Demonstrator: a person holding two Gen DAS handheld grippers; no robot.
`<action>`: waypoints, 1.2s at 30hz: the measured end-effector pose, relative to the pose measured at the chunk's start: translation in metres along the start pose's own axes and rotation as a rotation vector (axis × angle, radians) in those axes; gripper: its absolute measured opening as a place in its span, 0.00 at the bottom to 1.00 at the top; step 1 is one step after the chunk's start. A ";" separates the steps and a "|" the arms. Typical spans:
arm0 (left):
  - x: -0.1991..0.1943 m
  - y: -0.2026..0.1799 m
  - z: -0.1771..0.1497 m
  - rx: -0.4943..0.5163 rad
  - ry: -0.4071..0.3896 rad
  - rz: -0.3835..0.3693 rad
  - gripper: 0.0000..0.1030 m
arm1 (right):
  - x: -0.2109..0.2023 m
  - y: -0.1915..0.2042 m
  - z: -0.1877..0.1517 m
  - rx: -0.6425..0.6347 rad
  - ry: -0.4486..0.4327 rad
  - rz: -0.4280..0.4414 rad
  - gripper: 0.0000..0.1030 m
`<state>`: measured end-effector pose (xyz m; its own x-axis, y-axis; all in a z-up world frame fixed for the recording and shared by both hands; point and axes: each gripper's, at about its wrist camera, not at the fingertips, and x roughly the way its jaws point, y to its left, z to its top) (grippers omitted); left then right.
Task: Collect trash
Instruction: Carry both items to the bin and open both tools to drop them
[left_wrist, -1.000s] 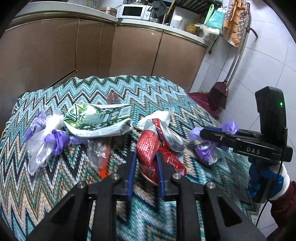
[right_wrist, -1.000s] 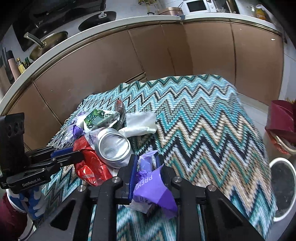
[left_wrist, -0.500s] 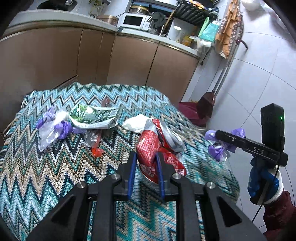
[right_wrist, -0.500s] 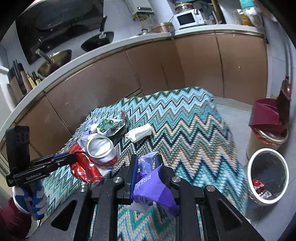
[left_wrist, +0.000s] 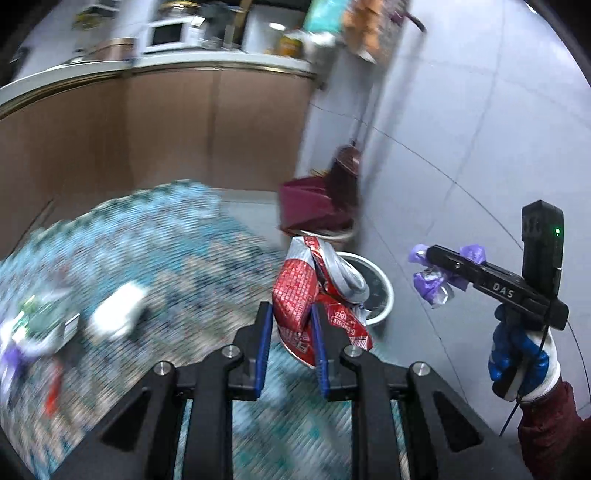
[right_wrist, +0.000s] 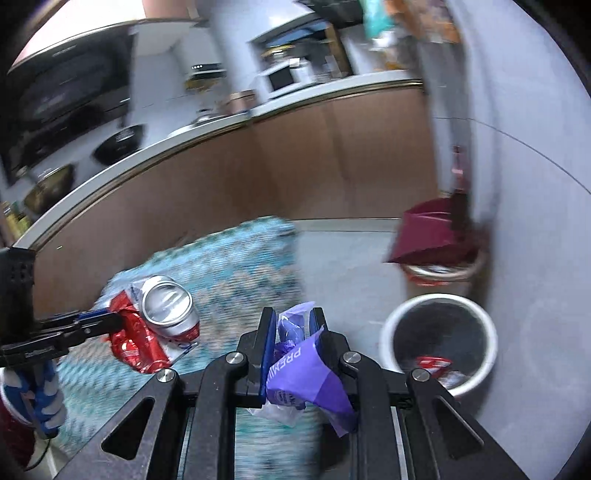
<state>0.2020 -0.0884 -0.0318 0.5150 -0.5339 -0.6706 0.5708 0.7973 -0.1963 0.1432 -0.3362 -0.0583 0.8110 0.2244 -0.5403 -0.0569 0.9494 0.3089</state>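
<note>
Left claw (left_wrist: 290, 325) clamped on crushed red can (left_wrist: 314, 295), held in air past the edge of the worktop (left_wrist: 166, 236), which carries a zigzag cloth. Right claw (right_wrist: 293, 332) pinching purple wrapper (right_wrist: 306, 373), also airborne. White bin (right_wrist: 439, 336) on floor ahead of right claw, red scrap inside. Maroon dustpan (right_wrist: 432, 232) behind bin. White crumpled paper (left_wrist: 114, 314) lies on worktop, blurred.

- Zigzag tablecloth (left_wrist: 177, 236), blurred, at 9 o'clock in the left wrist view.
- Maroon dustpan (right_wrist: 432, 230) at 2 o'clock in the right wrist view.
- Microwave (left_wrist: 168, 33) at 11 o'clock on the counter (left_wrist: 221, 66).
</note>
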 end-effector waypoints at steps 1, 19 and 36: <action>0.017 -0.011 0.009 0.014 0.017 -0.018 0.19 | 0.001 -0.013 0.002 0.015 -0.004 -0.020 0.17; 0.267 -0.096 0.083 0.034 0.231 -0.065 0.20 | 0.096 -0.149 0.026 0.093 0.037 -0.207 0.22; 0.214 -0.082 0.092 -0.042 0.104 -0.061 0.22 | 0.074 -0.133 0.036 0.107 0.006 -0.255 0.42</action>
<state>0.3239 -0.2942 -0.0938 0.4097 -0.5516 -0.7265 0.5707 0.7763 -0.2676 0.2312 -0.4537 -0.1112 0.7881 -0.0169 -0.6153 0.2101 0.9470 0.2431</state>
